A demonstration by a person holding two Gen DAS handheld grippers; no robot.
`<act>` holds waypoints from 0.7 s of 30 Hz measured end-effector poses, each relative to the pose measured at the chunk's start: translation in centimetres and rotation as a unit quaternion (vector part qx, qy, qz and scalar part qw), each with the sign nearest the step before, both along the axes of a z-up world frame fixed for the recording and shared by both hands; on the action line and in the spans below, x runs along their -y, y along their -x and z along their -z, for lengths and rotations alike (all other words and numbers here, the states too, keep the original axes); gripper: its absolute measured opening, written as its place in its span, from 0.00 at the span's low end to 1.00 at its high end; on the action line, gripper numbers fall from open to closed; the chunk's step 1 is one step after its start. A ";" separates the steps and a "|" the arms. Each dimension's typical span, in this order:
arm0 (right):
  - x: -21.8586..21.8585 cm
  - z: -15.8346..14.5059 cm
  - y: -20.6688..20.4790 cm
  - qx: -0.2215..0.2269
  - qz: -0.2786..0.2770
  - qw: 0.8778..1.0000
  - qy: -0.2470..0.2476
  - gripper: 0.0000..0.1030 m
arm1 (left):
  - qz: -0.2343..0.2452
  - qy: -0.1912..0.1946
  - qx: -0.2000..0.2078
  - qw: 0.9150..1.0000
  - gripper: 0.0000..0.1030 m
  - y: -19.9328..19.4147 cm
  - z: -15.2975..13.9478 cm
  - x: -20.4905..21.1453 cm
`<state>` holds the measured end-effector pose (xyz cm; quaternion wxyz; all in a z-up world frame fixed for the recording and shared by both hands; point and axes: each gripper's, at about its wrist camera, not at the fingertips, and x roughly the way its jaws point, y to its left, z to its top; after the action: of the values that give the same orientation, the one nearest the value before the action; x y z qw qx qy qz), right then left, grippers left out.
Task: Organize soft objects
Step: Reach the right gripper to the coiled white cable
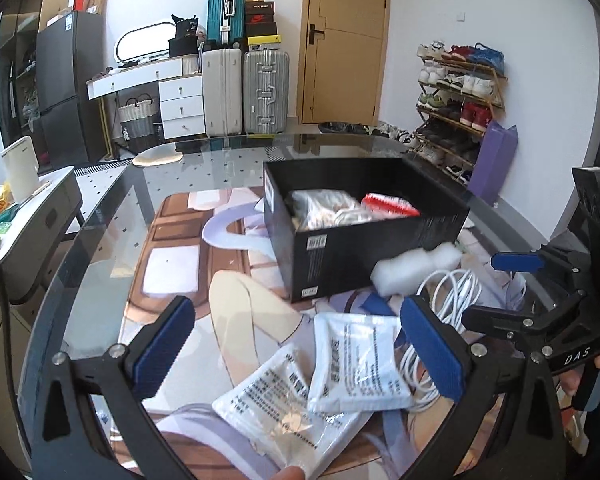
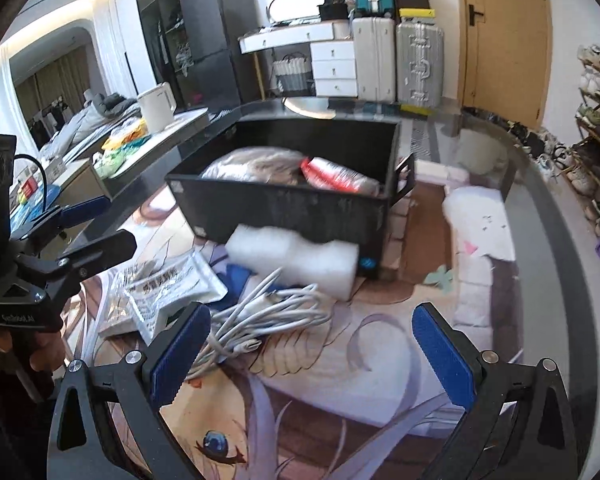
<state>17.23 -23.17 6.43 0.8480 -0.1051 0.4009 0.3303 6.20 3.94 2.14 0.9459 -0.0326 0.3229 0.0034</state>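
Left gripper (image 1: 298, 346): jaws spread wide, holding nothing; it hovers above the white packets at the near side of the table.
White packets (image 1: 358, 364): two flat printed pouches on the printed mat, one overlapping the other, lying between the left gripper's blue pads (image 1: 162, 346).
Printed mat (image 1: 180, 264): an anime illustration covering the glass table (image 1: 100, 216).
Black box (image 1: 364, 248): open-topped, standing on the mat beyond the packets; inside are a clear-wrapped bundle (image 1: 324, 208) and a red-and-white packet (image 1: 388, 204).
White foam block (image 1: 414, 268): lies against the box's near wall, to the right of the packets.
White cable (image 1: 452, 292): a loose coil just beside the foam block, touching the packets' right edge.
Right gripper (image 2: 310, 350): jaws spread apart, empty; its left pad (image 2: 178, 350) sits over the edge of the cable coil, the mat showing between the pads.
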 end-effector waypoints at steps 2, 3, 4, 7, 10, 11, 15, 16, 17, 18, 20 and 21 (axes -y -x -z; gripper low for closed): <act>-0.4 0.5 0.1 -0.002 -0.008 1.000 0.009 0.99 | 0.000 -0.010 0.001 1.000 1.00 0.2 0.2 0.0; -0.6 0.7 0.2 -0.003 -0.010 1.000 0.015 0.99 | 0.002 -0.014 0.003 1.000 1.00 0.2 0.3 0.0; -0.8 0.9 0.2 -0.004 -0.012 1.000 0.018 0.99 | 0.004 -0.014 0.003 1.000 1.00 0.4 0.3 0.1; -1.1 1.4 0.3 -0.011 -0.019 1.000 0.018 0.99 | 0.015 0.003 0.002 1.000 1.00 0.4 0.7 -0.2; -1.4 2.0 0.1 -0.024 -0.022 0.999 0.026 0.99 | 0.019 0.009 -0.003 1.000 1.00 0.5 1.0 -0.2; -1.6 2.1 0.3 -0.024 -0.026 0.999 0.028 0.99 | 0.020 0.008 0.000 1.000 1.00 0.6 0.9 -0.2; -2.1 2.6 0.3 -0.025 -0.026 0.999 0.033 1.00 | 0.031 0.017 -0.008 0.999 1.00 0.6 1.3 -0.3; -2.2 2.7 0.2 -0.028 -0.023 0.999 0.032 1.00 | 0.033 0.018 -0.011 0.999 1.00 0.6 1.4 -0.2; -2.2 2.9 0.1 -0.030 -0.020 0.999 0.032 1.00 | 0.035 0.018 -0.011 0.999 1.00 0.6 1.5 -0.1; -2.3 3.0 0.0 -0.032 -0.016 0.999 0.032 0.99 | 0.037 0.019 -0.010 0.999 1.00 0.6 1.5 -0.1; -2.6 3.0 0.1 -0.029 -0.018 0.999 0.038 1.00 | 0.041 0.021 -0.009 0.999 1.00 0.7 1.5 0.0; -2.7 3.0 0.0 -0.029 -0.017 0.999 0.039 1.00 | 0.042 0.022 -0.010 0.999 1.00 0.7 1.5 0.1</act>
<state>17.19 -20.42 3.43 0.8257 -0.1349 0.4358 0.3319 5.46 3.84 0.64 0.9410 -0.0394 0.3333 -0.0434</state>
